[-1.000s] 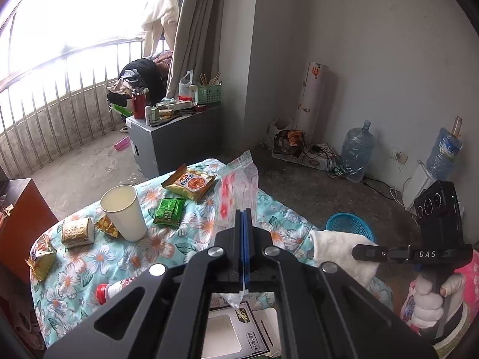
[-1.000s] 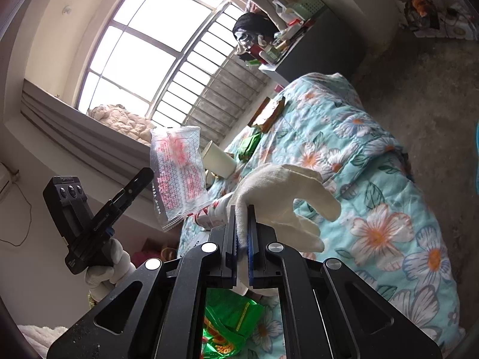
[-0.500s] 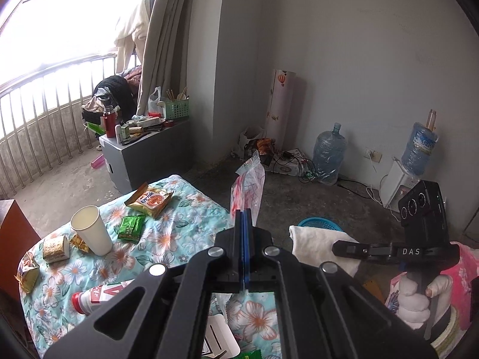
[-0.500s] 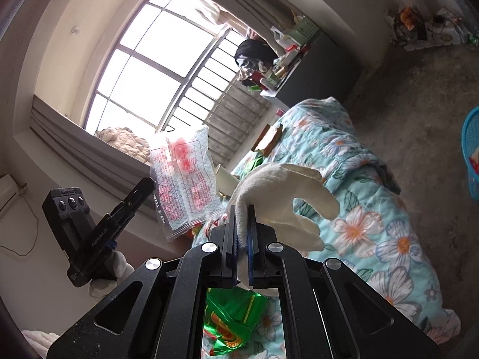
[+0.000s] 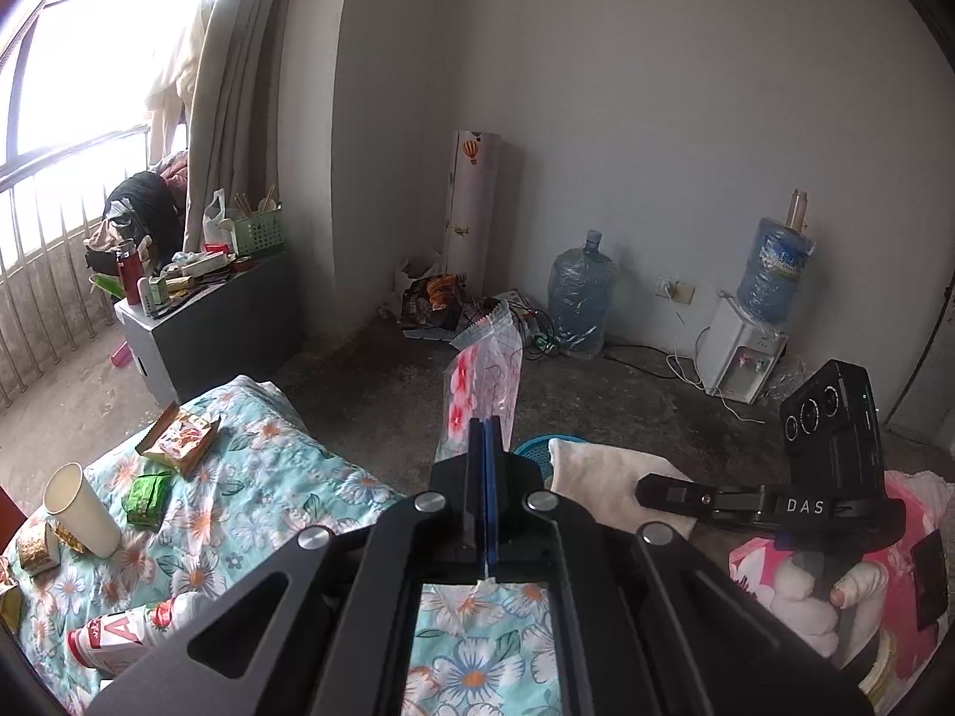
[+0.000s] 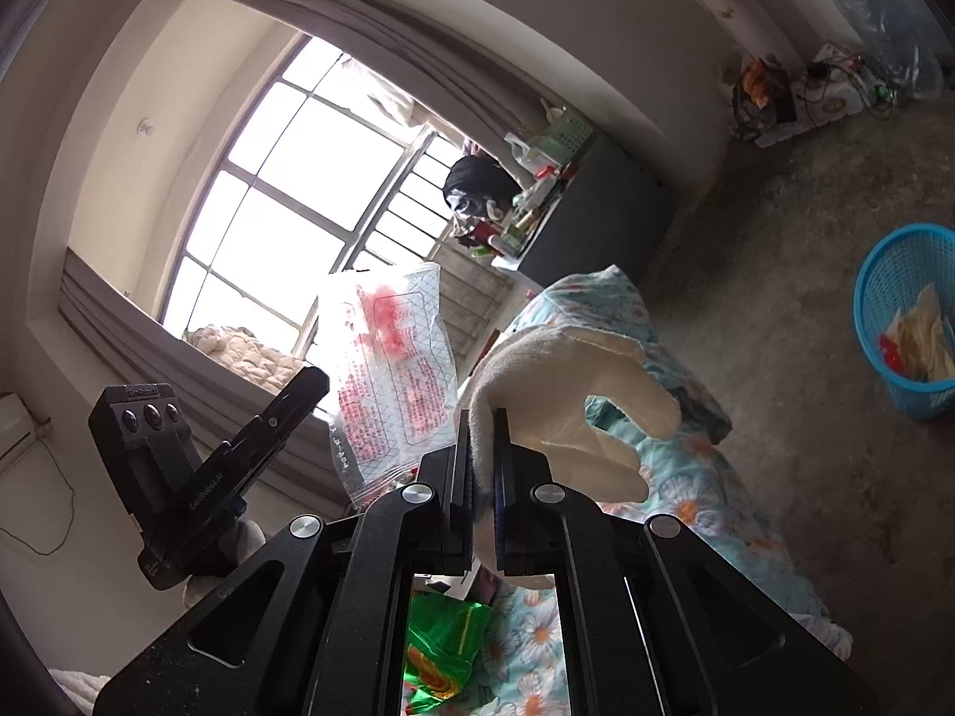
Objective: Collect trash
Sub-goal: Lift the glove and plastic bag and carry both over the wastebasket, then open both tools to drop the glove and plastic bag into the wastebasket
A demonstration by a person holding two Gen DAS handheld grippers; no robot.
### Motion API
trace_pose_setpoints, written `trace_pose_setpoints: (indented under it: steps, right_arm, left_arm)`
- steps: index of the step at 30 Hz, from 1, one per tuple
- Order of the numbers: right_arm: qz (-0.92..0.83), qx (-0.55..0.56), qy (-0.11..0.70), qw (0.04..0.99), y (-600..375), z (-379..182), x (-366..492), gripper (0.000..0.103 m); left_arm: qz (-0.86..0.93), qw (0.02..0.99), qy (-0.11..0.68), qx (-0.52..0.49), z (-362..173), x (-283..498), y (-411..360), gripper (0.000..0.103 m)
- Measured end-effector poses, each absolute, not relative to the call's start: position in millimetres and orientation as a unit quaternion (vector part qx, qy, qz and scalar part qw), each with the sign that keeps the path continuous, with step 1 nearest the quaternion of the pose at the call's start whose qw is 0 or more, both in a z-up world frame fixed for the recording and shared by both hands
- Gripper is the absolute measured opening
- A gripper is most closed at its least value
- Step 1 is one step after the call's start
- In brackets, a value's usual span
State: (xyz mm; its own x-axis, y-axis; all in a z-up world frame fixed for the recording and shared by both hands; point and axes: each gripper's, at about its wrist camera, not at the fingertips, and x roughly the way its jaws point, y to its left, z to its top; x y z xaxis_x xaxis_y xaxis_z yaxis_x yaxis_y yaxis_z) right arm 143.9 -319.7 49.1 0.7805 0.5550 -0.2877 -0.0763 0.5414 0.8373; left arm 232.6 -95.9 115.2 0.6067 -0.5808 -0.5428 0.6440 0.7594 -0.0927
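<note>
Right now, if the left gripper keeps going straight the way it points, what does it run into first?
Nothing close, apparently. The left gripper, shut on the clear red-printed wrapper, points over bare concrete floor toward clutter by the far wall; the blue basket sits lower right. Depth is unclear.

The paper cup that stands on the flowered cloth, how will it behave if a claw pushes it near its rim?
The paper cup stands upright, tall and narrower at its base, so it would probably tip. It looks light, thin-walled and likely empty, so a firm pinch may dent it. Once lying down, it may roll in a curve.
</note>
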Motion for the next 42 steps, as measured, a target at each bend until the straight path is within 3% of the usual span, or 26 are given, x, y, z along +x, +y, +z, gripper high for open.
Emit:
trace_pose_setpoints:
  steps: [16, 32, 33, 34, 35, 36, 37, 42]
  right_arm:
    - [0.073, 0.472, 0.261, 0.839, -424.4, 12.8, 141.0, 0.004]
    - [-0.059, 0.551, 0.332, 0.764, -546.7, -119.9, 207.9, 0.005]
    - [-0.079, 0.544, 0.338, 0.764, -552.7, -129.8, 213.4, 0.005]
    - [-0.092, 0.543, 0.343, 0.761, -557.7, -141.7, 218.5, 0.012]
    - [-0.099, 0.549, 0.35, 0.753, -563.1, -157.3, 223.9, 0.027]
    - [-0.111, 0.556, 0.358, 0.742, -568.1, -173.8, 225.9, 0.034]
    - [-0.132, 0.559, 0.368, 0.731, -570.8, -188.2, 224.8, 0.039]
    - [-0.172, 0.569, 0.373, 0.712, -567.8, -218.4, 191.8, 0.039]
  left_arm:
    - [-0.433, 0.828, 0.341, 0.104, 61.5, 273.8, -252.4, 0.0]
    - [-0.466, 0.761, 0.43, 0.139, -62.4, 354.3, -430.0, 0.0]
    - [-0.469, 0.754, 0.44, 0.134, -70.7, 359.6, -439.0, 0.001]
    - [-0.465, 0.749, 0.453, 0.134, -80.4, 365.0, -448.0, 0.016]
    - [-0.454, 0.749, 0.463, 0.135, -89.9, 369.9, -455.5, 0.044]
    - [-0.439, 0.756, 0.466, 0.137, -97.2, 373.1, -458.4, 0.054]
    - [-0.427, 0.765, 0.462, 0.137, -101.9, 375.0, -458.5, 0.056]
    - [-0.436, 0.767, 0.461, 0.097, -96.2, 377.8, -437.3, 0.056]
